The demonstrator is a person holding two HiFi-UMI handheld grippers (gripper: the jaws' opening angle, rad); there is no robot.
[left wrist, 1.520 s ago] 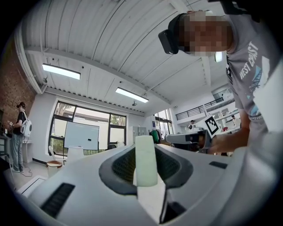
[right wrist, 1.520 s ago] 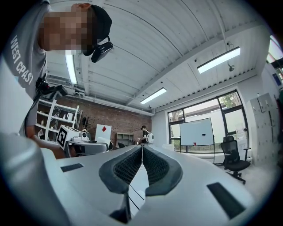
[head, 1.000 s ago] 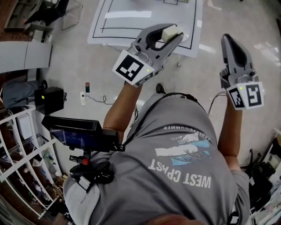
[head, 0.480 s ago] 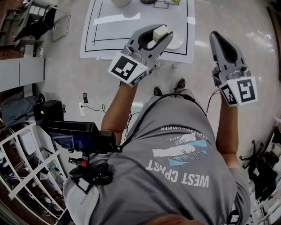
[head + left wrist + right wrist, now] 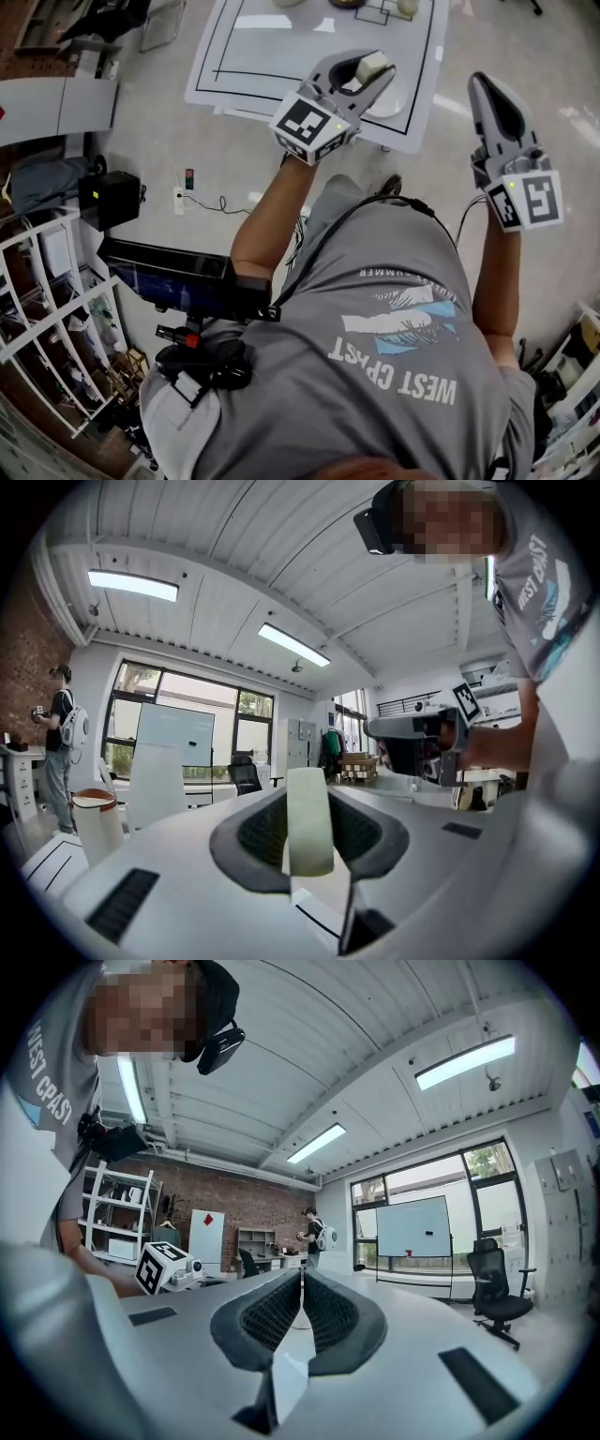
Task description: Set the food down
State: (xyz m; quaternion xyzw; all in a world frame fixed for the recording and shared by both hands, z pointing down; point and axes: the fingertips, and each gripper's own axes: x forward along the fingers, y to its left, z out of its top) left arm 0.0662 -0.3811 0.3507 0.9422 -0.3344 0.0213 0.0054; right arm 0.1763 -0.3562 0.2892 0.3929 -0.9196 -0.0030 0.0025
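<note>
Food (image 5: 371, 64) here is just one pale, greenish-white block. It's pinched in the left tool (image 5: 377, 71), whose jaws are roughly half apart with the pads pressed on either side of it. In the left gripper view the block (image 5: 309, 822) shows as a tall strip standing on end and filling the gap.

The right tool (image 5: 482, 84) has nothing in it, jaws fully together. It sits in the upper right of the head view, over the floor rather than the counter (image 5: 281, 56).

The bit that matters: a white plate (image 5: 382, 99) peeks out from under the left tool's tip, near the counter's right edge in the upper middle of the frame. So the food looks to be more or less over that plate, and I'd guess the drop is mostly straight down. The left hand is clearly the nearer one.

Count:
- one food block
- two tools
- one plate
- one counter
- about three small things cut off at the top edge that I can't identify
</note>
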